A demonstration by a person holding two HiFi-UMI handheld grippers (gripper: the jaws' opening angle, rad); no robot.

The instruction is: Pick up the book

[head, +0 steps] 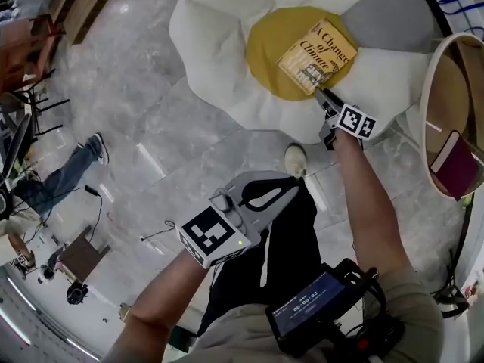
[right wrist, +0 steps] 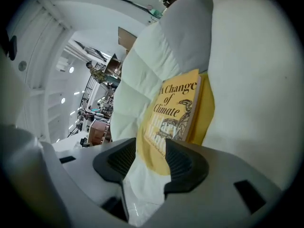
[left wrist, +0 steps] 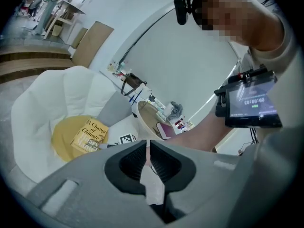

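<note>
We are at the approach, just short of the grasp. The book (head: pixel 318 56) lies flat, cover up, on the yellow middle (head: pixel 265 51) of a soft, flower-shaped surface (head: pixel 219 44) with white petals, and one corner is turned toward us. Our right tongs (head: pixel 321 94) are released, jaws well apart, with their tips at that near corner. In the right gripper view the book (right wrist: pixel 173 113) shows just beyond the gap of the right tongs (right wrist: pixel 151 148), and we cannot tell whether either jaw touches it yet.

To do this well, we judge that one jaw should press down into the padding and slide under the book's edge while the other rides over the cover. We want a deep bite, well past the corner. A shallow hold on a corner would likely let the book swing or its pages fan open. We should close firmly before we lift.

Our right arm (head: pixel 370 203) reaches forward, nearly straight. Our left arm is bent and held close to the body. The left tongs (left wrist: pixel 148 148) are clenched on nothing and well apart from the book.
</note>
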